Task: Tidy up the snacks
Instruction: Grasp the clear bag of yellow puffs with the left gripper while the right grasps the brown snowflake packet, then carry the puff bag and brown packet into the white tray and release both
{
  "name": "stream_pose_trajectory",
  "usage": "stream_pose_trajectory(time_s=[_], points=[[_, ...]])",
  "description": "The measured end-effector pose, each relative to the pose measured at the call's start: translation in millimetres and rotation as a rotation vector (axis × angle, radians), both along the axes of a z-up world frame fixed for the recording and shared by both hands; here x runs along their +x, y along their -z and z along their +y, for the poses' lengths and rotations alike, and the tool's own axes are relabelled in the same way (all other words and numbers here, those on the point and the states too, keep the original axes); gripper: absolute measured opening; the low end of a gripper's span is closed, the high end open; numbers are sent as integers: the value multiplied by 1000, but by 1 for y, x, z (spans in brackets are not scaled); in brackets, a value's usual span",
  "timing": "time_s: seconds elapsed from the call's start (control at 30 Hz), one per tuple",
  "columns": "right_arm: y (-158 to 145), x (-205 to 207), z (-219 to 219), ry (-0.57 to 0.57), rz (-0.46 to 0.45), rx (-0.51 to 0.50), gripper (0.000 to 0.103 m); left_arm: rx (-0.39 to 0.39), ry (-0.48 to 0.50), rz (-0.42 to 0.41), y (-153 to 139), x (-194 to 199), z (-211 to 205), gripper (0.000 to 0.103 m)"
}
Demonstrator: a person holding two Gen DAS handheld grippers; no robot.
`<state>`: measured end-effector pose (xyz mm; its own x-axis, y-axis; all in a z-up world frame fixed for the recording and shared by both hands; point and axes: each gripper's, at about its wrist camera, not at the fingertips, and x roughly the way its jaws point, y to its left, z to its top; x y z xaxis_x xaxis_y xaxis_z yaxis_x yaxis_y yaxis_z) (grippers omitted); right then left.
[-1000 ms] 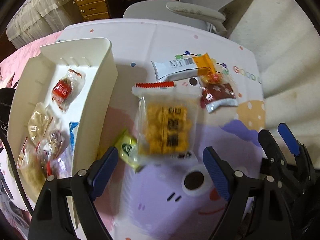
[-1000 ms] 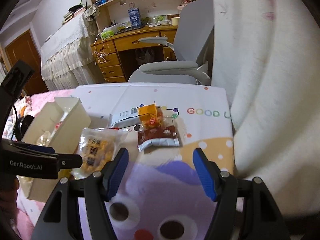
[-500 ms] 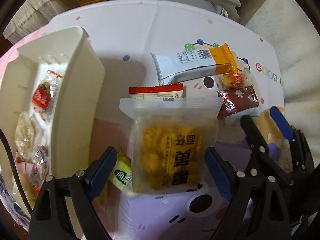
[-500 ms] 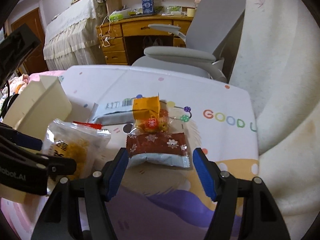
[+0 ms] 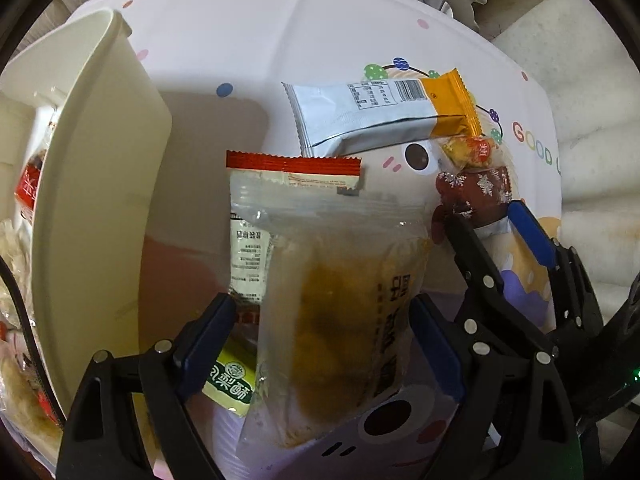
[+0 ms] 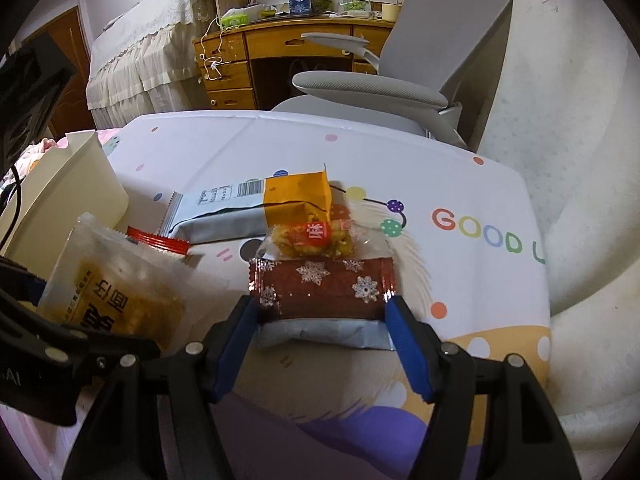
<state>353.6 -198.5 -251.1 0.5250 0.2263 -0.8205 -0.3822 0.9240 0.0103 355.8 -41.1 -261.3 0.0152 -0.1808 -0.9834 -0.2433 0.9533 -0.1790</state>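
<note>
1. Between my left jaws [image 5: 320,308], which point down at the bench [image 5: 240,40] and stand wide, is a clear plastic packet of golden-yellow snack [image 5: 340,312]. One blue pad is right against the packet's edge; the other is apart from it.
2. Under that packet lie a clear flat packet with a red crimped top [image 5: 292,168] and a small yellow-green wrapped snack [image 5: 230,380], the latter just beside my left pad.
3. To the left of these stands a cream plastic bin [image 5: 100,200], with wrapped snacks [image 5: 26,192] inside it.
4. My right jaws [image 6: 319,308] slant down at the bench at a middling width. A dark red foil packet with white snowflakes [image 6: 324,288] lies flat on the cartoon-print cover between them. The pad tips are just beside its two crimped ends, and I see no squeeze on it.
5. Touching the far edge of the red packet is a small clear-wrapped golden snack with a red label [image 6: 316,238].
6. Behind that lies a long silver packet with an orange end [image 6: 256,208]; the small snack overlaps its orange end.
7. Beyond the bench stand a grey office chair [image 6: 400,80] and a wooden desk with drawers [image 6: 280,44].
</note>
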Motion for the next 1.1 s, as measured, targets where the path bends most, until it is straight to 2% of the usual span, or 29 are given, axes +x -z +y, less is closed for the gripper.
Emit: stream_pose_trajectory(time_s=[0.1, 0.13, 0.43, 0.57, 0.73, 0.8, 1.1], points=[[0, 0, 0, -8, -9, -7, 67, -12, 2, -6, 1, -1, -2, 82], [1, -1, 0, -9, -12, -14, 66, -18, 3, -8, 1, -1, -1, 78], [0, -1, -1, -36, 3, -53, 48, -42, -19, -30, -1, -2, -2, 65], [-2, -4, 1, -66, 5, -80, 39, -20, -9, -41, -6, -4, -6, 62], [-6, -8, 0, -71, 27, -81, 34, 2, -10, -49, -14, -13, -9, 54], [-8, -13, 0, -74, 34, -92, 28, 7, -13, -48, -15, -17, -12, 52], [-21, -52, -9, -101, 69, -93, 25, 30, -11, -22, -29, -57, -15, 49]])
